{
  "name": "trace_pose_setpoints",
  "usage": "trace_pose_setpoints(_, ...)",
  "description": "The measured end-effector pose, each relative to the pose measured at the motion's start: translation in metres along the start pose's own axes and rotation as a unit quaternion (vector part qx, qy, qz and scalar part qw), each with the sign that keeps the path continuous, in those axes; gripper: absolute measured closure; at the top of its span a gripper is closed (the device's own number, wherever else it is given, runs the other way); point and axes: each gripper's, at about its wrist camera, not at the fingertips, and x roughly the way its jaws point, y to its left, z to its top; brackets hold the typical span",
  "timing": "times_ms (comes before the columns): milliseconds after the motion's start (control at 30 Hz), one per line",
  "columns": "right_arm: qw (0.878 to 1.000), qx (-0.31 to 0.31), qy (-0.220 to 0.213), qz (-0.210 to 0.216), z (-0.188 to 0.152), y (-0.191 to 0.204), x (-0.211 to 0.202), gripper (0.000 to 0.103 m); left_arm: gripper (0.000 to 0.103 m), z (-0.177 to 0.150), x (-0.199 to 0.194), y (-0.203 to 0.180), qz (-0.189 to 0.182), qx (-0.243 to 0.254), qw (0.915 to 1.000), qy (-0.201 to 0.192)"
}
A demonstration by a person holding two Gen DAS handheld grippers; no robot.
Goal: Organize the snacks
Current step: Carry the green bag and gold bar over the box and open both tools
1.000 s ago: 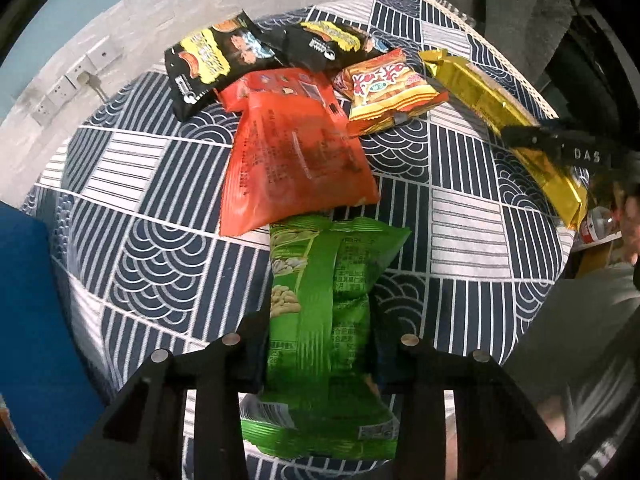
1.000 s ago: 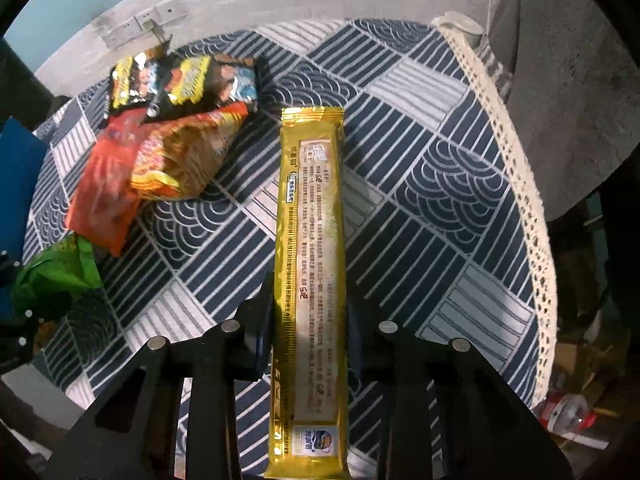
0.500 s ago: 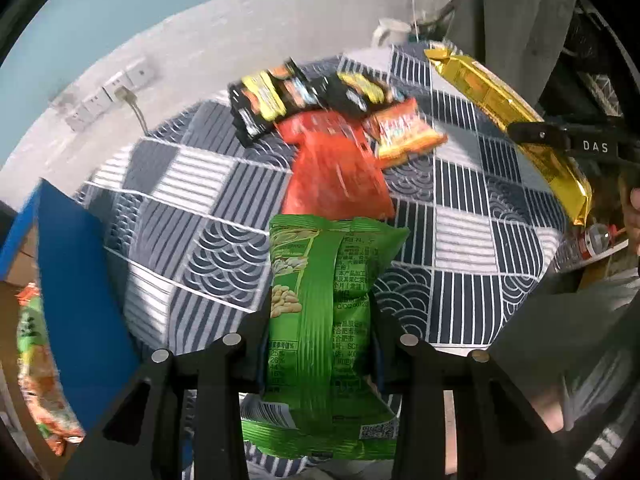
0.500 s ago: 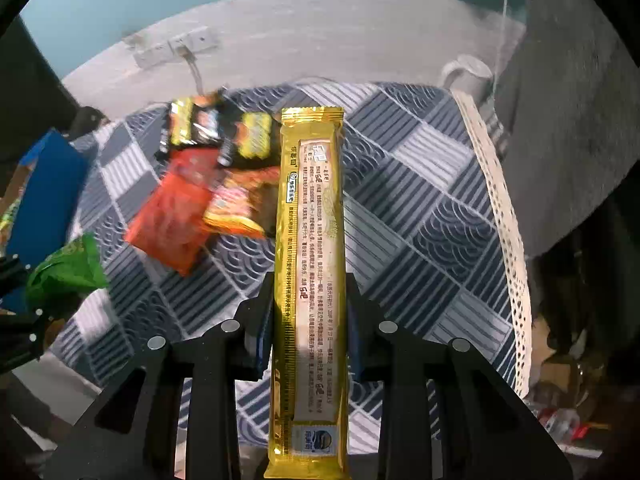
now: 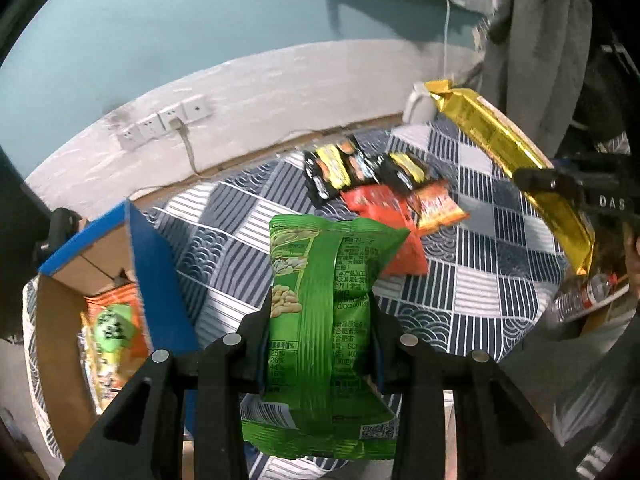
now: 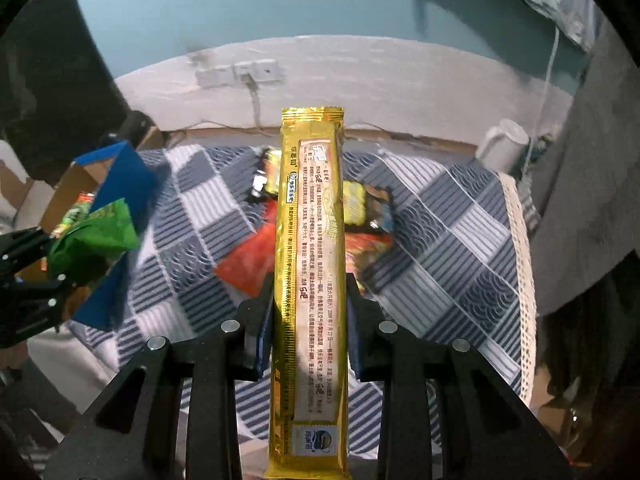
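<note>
With your left gripper [image 5: 320, 344] pinching the green bag [image 5: 328, 320] and the right [image 6: 308, 320] clamping the gold pack [image 6: 310, 280] lengthwise, the box [image 5: 120, 264] lies left, nearer your left hand.

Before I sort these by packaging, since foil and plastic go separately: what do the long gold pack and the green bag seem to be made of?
Long gold pack: looks like metallised foil film, glossy, with bright mirror-like glints along its edges.
Green bag: looks like printed plastic film, shiny, with a ribbed back seam and soft creases. Any foil lining cannot be seen.
</note>
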Motion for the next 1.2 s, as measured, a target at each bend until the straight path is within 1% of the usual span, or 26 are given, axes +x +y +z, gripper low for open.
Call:
trace_pose_setpoints(167, 1.0, -0.017, -0.009, 0.016, 0.015, 0.029, -0.006, 0.075, 0.065, 0.002, -0.021, 0.023, 0.02, -0.012, 0.9994, -0.024)
trace_pose_setpoints(467, 0.998, -0.04, -0.006, 0.047, 0.038, 0.078, -0.002, 0.075, 0.065, -0.007, -0.049, 0.072, 0.036, -0.054, 0.9969, -0.045)
trace_pose_setpoints(567, 0.997, -0.049, -0.007, 0.056, 0.047, 0.097, -0.001, 0.075, 0.065, -0.01, -0.059, 0.091, 0.045, -0.068, 0.9954, -0.051)
trace_pose_setpoints(700, 0.996, -0.062, -0.003, 0.07, 0.058, 0.125, 0.005, 0.075, 0.065, -0.016, -0.07, 0.121, 0.066, -0.086, 0.9924, -0.059)
trace_pose_setpoints(933, 0.992, -0.087, 0.012, 0.094, 0.073, 0.175, 0.019, 0.075, 0.065, -0.03, -0.077, 0.164, 0.093, -0.115, 0.9871, -0.061)
trace_pose_setpoints(1000, 0.99, -0.093, 0.018, 0.1, 0.076, 0.189, 0.026, 0.075, 0.065, -0.036, -0.076, 0.173, 0.101, -0.12, 0.9861, -0.055)
trace_pose_setpoints(1200, 0.986, -0.108, 0.044, 0.121, 0.082, 0.231, 0.049, 0.075, 0.065, -0.051, -0.076, 0.201, 0.109, -0.14, 0.9829, -0.046)
